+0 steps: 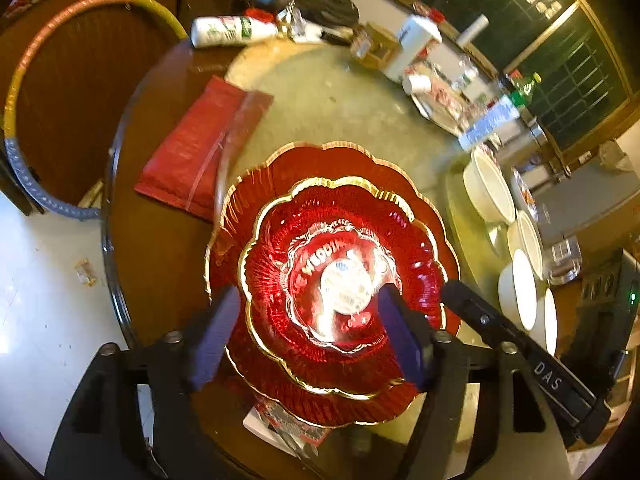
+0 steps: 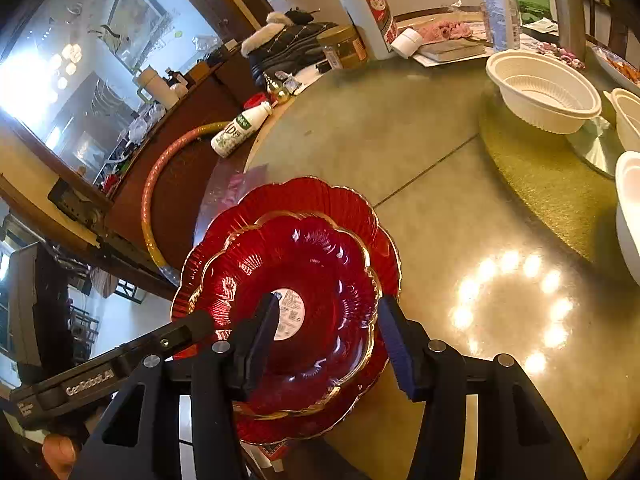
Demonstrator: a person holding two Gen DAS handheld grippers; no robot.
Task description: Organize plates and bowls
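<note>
left gripper (image 1: 308, 340) | black frame, blue jaws, silver screws, white "DAS" lettering

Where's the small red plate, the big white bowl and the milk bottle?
small red plate (image 2: 320, 280), right wrist view, ribbed inside.
big white bowl (image 2: 548, 114), right wrist view, outer wall.
milk bottle (image 2: 236, 134), right wrist view, label.

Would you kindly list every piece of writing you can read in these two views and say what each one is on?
"WEDDIN", cut off: red glass dish, in raised letters.
"DAS": right hand-held gripper's black finger, left wrist view.
"GenRobot.AI": left hand-held gripper's black finger, right wrist view.
Round white sticker in the dish: too small to read.
Lying white bottle, standing white bottle with red cap: labels unreadable.
</note>
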